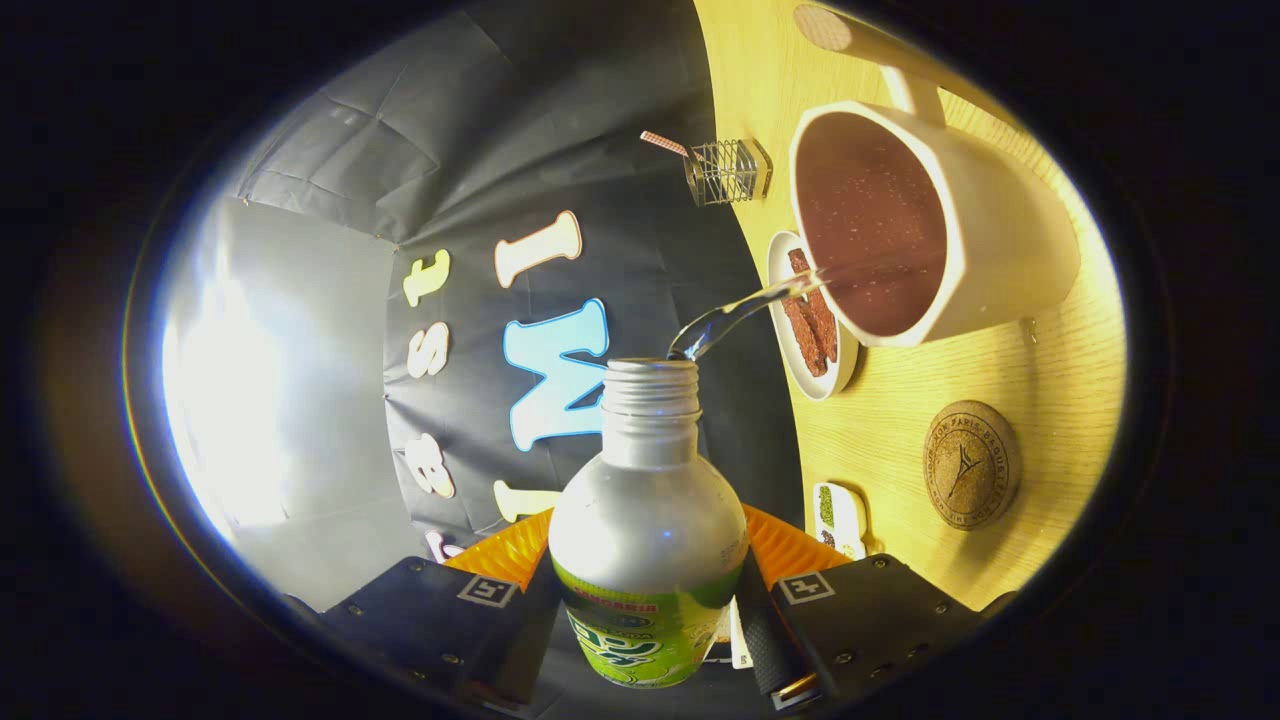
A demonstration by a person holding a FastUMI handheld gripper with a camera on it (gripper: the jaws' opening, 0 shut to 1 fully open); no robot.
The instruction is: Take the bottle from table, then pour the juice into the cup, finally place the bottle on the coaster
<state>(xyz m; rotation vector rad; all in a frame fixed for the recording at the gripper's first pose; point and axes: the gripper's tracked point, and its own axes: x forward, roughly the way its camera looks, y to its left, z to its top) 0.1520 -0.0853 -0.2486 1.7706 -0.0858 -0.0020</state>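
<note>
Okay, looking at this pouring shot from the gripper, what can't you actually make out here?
- Bottle: how much juice remains; its opaque metal wall hides it.
- Gripper fingers: contact with the bottle, hidden by its body.
- Cup: its bottom, covered by dark liquid.
- Coaster: its stamped print, too small.
- Small dish beside the bottle: partly hidden behind a finger.

A light wooden tabletop point(900, 440) carries several items. A small wire rack point(728, 171) stands near its edge by the dark cloth wall, with a red-and-white checked strip point(664, 143) sticking out of it. A white plate point(812, 330) holds brown strips of food point(812, 315). A small white dish point(838, 518) with something green and something dark in it lies farther along the same edge. A round wooden-ended handle point(825, 28) lies at the far corner of the tabletop.
</note>
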